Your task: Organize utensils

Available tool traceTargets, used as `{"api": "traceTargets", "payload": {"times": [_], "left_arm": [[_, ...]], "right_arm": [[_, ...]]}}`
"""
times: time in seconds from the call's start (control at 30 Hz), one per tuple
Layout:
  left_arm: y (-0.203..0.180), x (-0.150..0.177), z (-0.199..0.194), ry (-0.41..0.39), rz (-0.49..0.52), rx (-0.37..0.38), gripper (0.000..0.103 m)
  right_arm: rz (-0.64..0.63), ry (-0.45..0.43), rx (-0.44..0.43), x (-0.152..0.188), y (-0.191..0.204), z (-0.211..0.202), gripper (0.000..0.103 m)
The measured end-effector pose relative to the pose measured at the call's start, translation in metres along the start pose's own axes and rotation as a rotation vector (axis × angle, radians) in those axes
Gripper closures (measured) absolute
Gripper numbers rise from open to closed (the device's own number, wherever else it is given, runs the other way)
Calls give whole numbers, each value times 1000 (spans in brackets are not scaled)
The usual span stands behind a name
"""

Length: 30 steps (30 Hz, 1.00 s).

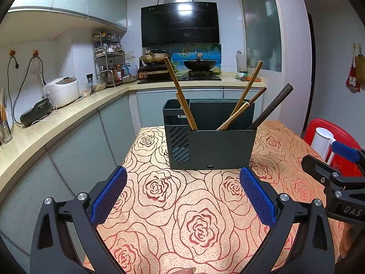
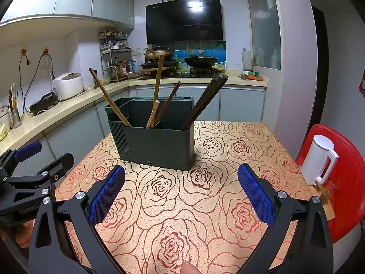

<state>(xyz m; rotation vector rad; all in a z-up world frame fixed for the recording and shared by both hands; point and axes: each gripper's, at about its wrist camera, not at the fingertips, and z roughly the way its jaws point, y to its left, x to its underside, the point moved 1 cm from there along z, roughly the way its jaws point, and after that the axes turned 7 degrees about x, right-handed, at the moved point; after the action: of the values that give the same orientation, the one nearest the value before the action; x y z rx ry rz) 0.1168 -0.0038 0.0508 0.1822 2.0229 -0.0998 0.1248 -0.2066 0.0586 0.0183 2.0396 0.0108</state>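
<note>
From the left wrist view, the left tool [image 1: 182,194] hung with its blue pads spread wide and nothing between them, low over the rose-patterned counter [image 1: 159,205]. Straight ahead of it, a little beyond the fingertips, stood the dark utensil holder [image 1: 212,148]. Two light wooden chopsticks [image 1: 180,93] leaned out toward the tool's left, several more light ones [image 1: 245,96] leaned toward its right, and a dark pair [image 1: 271,107] rose from the holder's right end. The stretch of counter between the tool and the holder carried no loose utensil. The right tool [image 1: 335,166] showed at the right edge, beside a white kettle [image 1: 322,141].

From the right wrist view, the right tool [image 2: 181,194] was likewise spread apart and held nothing. The holder [image 2: 157,143] sat ahead and slightly to its left, with light chopsticks [image 2: 109,98] slanting left, others [image 2: 157,91] near upright in the middle compartment, and the dark chopsticks [image 2: 205,100] bundled at the right end. The left tool [image 2: 34,164] appeared at the left edge; whether anything lay under it could not be told.

Judging by this, the gathering looked essentially finished: every visible utensil was already in the holder, roughly grouped by colour. What might remain was tidying the splayed light ones, or nothing.
</note>
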Motion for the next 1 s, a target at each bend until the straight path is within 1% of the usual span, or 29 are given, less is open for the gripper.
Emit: {"api": "traceTargets", "payload": {"times": [0.37,1.0], "left_arm": [[-5,1,1,9,5,6,7],[-9,3,2,13,6,11,7]], "right_arm": [[9,-16,7,-3,-3,-4,7],[11,-13,2,-4,-1,-7,7]]}}
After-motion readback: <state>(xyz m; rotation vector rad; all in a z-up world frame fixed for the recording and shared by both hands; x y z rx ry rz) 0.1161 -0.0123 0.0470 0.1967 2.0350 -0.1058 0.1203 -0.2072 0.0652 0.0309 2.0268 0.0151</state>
